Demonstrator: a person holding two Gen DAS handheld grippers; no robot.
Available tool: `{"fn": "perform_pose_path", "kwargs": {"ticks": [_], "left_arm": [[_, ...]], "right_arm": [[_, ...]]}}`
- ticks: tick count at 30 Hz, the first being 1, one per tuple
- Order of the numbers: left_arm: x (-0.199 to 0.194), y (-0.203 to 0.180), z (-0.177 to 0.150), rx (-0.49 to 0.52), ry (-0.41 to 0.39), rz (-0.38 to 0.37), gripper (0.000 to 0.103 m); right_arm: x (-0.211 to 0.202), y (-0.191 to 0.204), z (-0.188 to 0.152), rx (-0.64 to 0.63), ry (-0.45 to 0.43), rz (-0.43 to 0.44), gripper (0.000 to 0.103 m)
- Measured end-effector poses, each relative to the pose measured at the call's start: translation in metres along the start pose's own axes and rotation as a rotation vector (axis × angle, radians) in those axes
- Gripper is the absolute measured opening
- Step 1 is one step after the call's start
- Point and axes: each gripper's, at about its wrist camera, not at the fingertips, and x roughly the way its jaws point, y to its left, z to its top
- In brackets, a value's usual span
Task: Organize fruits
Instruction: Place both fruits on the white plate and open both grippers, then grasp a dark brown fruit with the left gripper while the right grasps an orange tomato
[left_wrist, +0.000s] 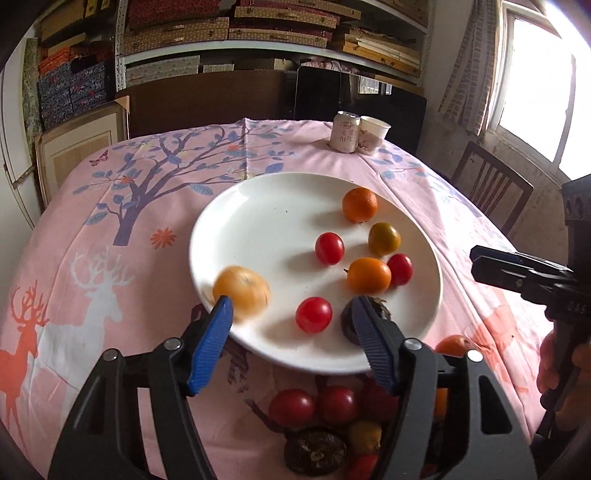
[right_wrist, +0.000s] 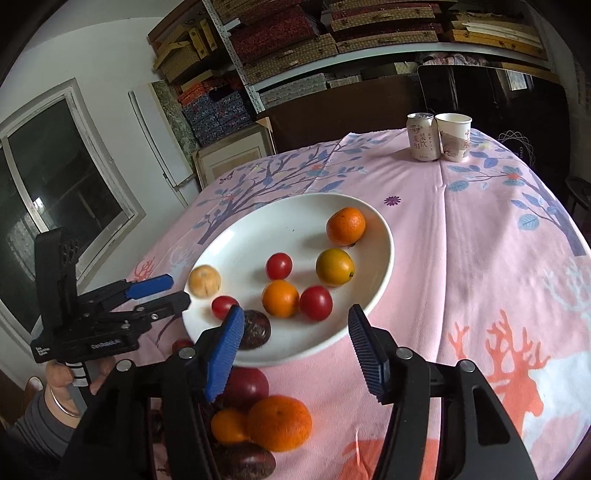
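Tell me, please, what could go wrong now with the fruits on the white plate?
1. The blurred pale orange fruit looks in motion at the rim of the round white plate; it may roll off onto the pink tablecloth.
2. The dark wrinkled fruit also sits near the rim.
3. The open left gripper and open right gripper are close together over the plate and could collide.

A pink tablecloth (left_wrist: 155, 206) printed with a purple tree and orange and white deer covers the tabletop. At its far edge a drink can (left_wrist: 345, 132) stands touching a paper cup (left_wrist: 373, 134). Behind, shelves (left_wrist: 236, 33) hold stacked woven boxes; a wooden chair (left_wrist: 491, 184) sits beneath a bright window (left_wrist: 535, 88).
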Motion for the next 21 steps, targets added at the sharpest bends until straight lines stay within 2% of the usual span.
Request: {"fn": "perform_pose_path", "kwargs": {"ticks": [3, 8, 13, 16, 18, 20, 21], "left_arm": [[-0.033, -0.010, -0.025, 0.045, -0.003, -0.011, 0.067], [-0.068, -0.025, -0.082, 0.144, 0.052, -0.008, 0.067], [-0.068, -0.028, -0.123, 0.141, 0.097, -0.030, 0.067], [-0.057, -0.030, -0.131, 0.117, 0.128, -0.053, 0.066], [-0.051, -0.034, -0.131, 0.123, 0.127, -0.054, 0.060], [-0.044, -0.038, -0.130, 0.127, 0.137, -0.070, 0.044], [-0.043, -0.039, -0.130, 0.120, 0.138, -0.073, 0.043]], "right_arm": [[-0.018, -0.003, -0.023, 0.005, 0.007, 0.009, 0.059], [-0.042, 0.000, -0.066, 0.000, 0.025, 0.032, 0.059], [-0.052, 0.013, -0.099, -0.027, 0.054, 0.073, 0.059], [-0.054, 0.019, -0.106, -0.046, 0.067, 0.048, 0.059], [-0.056, 0.022, -0.106, -0.051, 0.064, 0.041, 0.059], [-0.059, 0.025, -0.107, -0.060, 0.061, 0.042, 0.059], [-0.060, 0.027, -0.108, -0.067, 0.063, 0.043, 0.059]]}}
